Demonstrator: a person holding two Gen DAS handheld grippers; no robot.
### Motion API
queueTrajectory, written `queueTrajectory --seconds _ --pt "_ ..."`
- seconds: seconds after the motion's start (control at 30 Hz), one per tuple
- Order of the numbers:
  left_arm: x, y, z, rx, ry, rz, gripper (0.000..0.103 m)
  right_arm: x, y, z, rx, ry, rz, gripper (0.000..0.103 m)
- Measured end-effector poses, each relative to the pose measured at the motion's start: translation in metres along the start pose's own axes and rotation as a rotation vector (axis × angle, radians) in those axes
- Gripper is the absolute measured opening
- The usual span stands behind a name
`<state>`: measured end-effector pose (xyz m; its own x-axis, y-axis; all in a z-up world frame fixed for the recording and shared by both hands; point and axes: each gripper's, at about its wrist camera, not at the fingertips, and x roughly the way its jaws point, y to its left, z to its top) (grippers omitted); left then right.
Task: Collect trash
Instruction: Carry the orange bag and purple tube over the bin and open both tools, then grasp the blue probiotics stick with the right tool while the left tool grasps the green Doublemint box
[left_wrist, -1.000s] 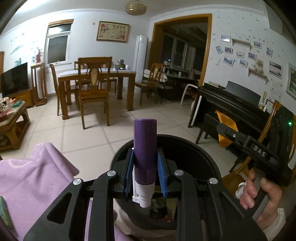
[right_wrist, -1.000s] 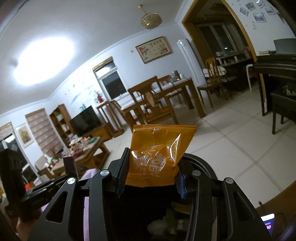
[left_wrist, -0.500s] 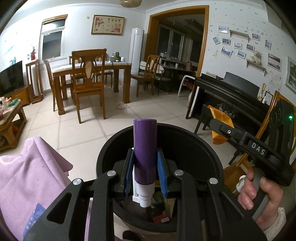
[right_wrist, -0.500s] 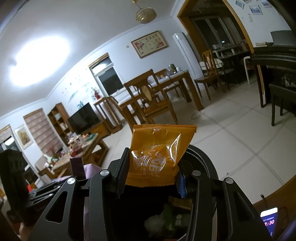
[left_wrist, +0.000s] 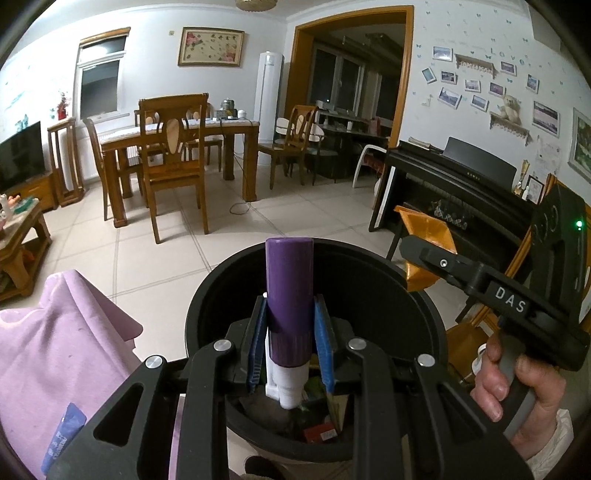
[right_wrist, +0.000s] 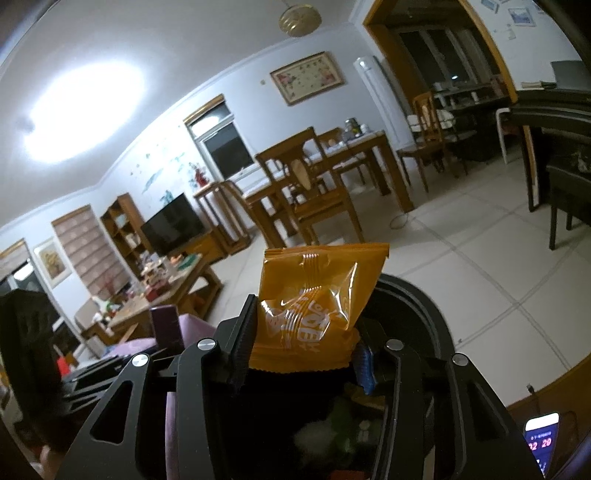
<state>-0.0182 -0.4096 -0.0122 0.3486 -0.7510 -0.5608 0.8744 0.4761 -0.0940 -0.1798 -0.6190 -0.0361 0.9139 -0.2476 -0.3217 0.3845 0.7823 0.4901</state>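
My left gripper (left_wrist: 290, 306) is shut on a purple tube (left_wrist: 289, 280) with a white cap, held upright over the mouth of a black bin (left_wrist: 362, 295) with rubbish inside. To its right, the right gripper (left_wrist: 424, 251), in a person's hand (left_wrist: 517, 391), carries an orange snack packet (left_wrist: 424, 229) at the bin's rim. In the right wrist view the right gripper (right_wrist: 306, 332) has its jaws opening. The orange packet (right_wrist: 317, 288) still stands between the pads and touches them, above the bin (right_wrist: 417, 299). The purple tube (right_wrist: 166, 325) shows at the left.
A lilac cloth (left_wrist: 55, 350) with a small blue packet (left_wrist: 61, 439) lies left of the bin. A dark piano (left_wrist: 461, 184) stands at the right, a dining table with chairs (left_wrist: 173, 147) at the back, a coffee table (left_wrist: 18, 236) far left. A lit phone (right_wrist: 541, 443) lies low right.
Both grippers have moved forward over the bin, which now shows more of its inside. The right jaws stand slightly wider around the orange packet. The purple tube stays gripped.
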Motion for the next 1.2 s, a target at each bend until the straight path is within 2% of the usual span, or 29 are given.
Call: queueTrajectory --seconds 0.03,0.1,0.13,0.37,0.43,0.47,0.5,0.67,0.93,1.1,1.2 --pt "-0.001 0.0 0.001 0.0 -0.002 0.002 0.027 0.0 0.0 0.001 0.004 0.0 0.006 0.058" --pt "-0.002 0.0 0.002 0.003 0.0 0.002 0.027 -0.005 0.0 0.005 0.03 -0.029 0.01 0.082" --pt "-0.002 0.0 0.001 0.007 0.002 0.001 0.028 -0.007 -0.001 0.006 0.04 -0.039 0.019 0.083" --pt "-0.006 -0.004 0.001 0.033 0.009 0.005 0.029 -0.007 0.004 0.007 0.033 -0.035 0.02 0.083" --pt "-0.01 -0.002 0.002 0.033 0.004 0.018 0.046 -0.007 0.008 0.007 0.021 -0.031 0.023 0.083" --pt "-0.013 -0.001 0.001 0.031 -0.004 0.029 0.062 -0.007 0.009 0.007 0.016 -0.028 0.026 0.083" --pt "-0.02 0.003 0.001 0.026 -0.025 0.052 0.071 -0.007 0.011 0.008 0.011 -0.024 0.029 0.083" --pt "-0.045 0.034 -0.005 -0.011 -0.028 0.122 0.073 0.0 0.028 0.001 -0.027 0.014 0.054 0.083" --pt "-0.094 0.141 -0.035 -0.167 0.028 0.335 0.073 0.021 0.085 -0.017 -0.144 0.121 0.124 0.083" --pt "-0.119 0.208 -0.062 -0.262 0.112 0.485 0.072 0.037 0.135 -0.032 -0.225 0.2 0.19 0.083" --pt "-0.119 0.239 -0.078 -0.299 0.188 0.526 0.072 0.048 0.168 -0.044 -0.28 0.26 0.232 0.083"
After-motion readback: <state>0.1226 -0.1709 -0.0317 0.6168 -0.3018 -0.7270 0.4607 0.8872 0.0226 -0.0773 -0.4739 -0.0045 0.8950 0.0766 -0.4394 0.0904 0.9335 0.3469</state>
